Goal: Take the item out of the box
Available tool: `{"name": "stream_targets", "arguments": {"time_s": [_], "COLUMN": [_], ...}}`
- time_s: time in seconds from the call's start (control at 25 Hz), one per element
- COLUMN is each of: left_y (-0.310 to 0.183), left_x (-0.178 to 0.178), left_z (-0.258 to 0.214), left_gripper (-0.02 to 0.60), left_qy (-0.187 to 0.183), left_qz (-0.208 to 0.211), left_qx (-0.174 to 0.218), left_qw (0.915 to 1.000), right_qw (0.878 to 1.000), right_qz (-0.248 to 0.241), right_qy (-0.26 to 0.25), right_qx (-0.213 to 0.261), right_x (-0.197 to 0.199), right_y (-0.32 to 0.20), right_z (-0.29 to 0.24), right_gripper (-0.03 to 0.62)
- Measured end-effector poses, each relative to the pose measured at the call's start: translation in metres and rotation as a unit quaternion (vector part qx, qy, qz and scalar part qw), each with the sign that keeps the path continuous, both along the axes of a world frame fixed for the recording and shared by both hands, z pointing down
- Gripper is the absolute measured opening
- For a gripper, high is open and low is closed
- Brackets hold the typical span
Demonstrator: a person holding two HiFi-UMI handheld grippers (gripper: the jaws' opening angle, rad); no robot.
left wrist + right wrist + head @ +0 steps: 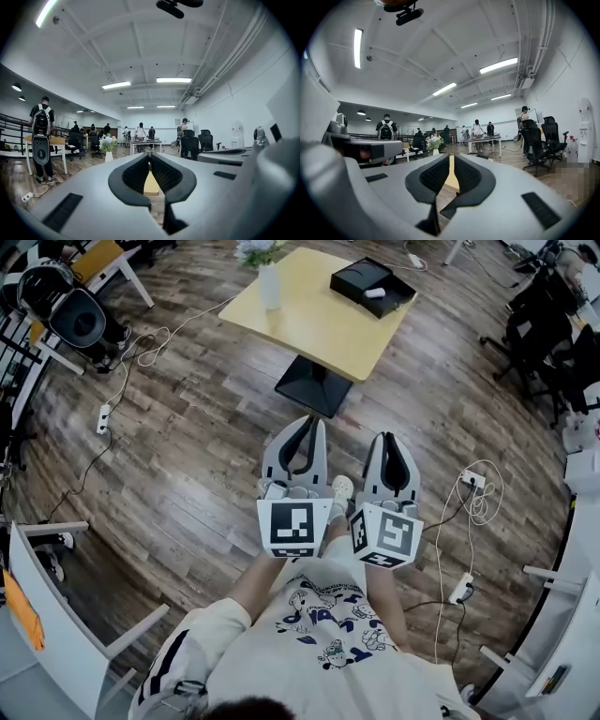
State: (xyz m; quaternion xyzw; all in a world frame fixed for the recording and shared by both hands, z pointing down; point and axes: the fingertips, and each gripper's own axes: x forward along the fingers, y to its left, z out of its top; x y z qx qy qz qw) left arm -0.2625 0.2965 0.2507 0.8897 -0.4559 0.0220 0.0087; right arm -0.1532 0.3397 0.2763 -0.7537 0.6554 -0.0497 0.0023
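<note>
Yellow tabletop: black box, white item inside; left hand-held gripper, right hand-held gripper: held closed, nothing gripped.

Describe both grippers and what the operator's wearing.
The left gripper and right gripper look alike: pale grey moulded shells, with jaws lined in black ribbed pads. Each carries a white cube with black square markers at the rear. No cables show. The person wears a cream short-sleeved T-shirt with blue cartoon prints.
</note>
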Motion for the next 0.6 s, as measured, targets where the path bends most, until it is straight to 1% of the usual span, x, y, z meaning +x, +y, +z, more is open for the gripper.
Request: {"name": "stream_targets", "arguments": {"time_s": [0.28, 0.6], "left_y": [-0.047, -0.108], "left_x": [0.043, 0.094], "left_z": [-0.003, -0.017], "left_gripper": [0.028, 0.028], "left_qy": [-0.001, -0.002], "left_qz": [-0.015, -0.039], "left_qx": [0.003, 0.012], "left_qw": [0.9999, 0.9992], "right_qw": [1.000, 0.999], "right_qz": [-0.013, -0.037], "right_qy": [0.000, 0.000], "right_qx": [0.005, 0.013], "right_x": [0.046, 0.098], "right_y": [-0.052, -0.119], "right_z": [-0.003, -0.018], "right_gripper": [0.048, 0.048]}}
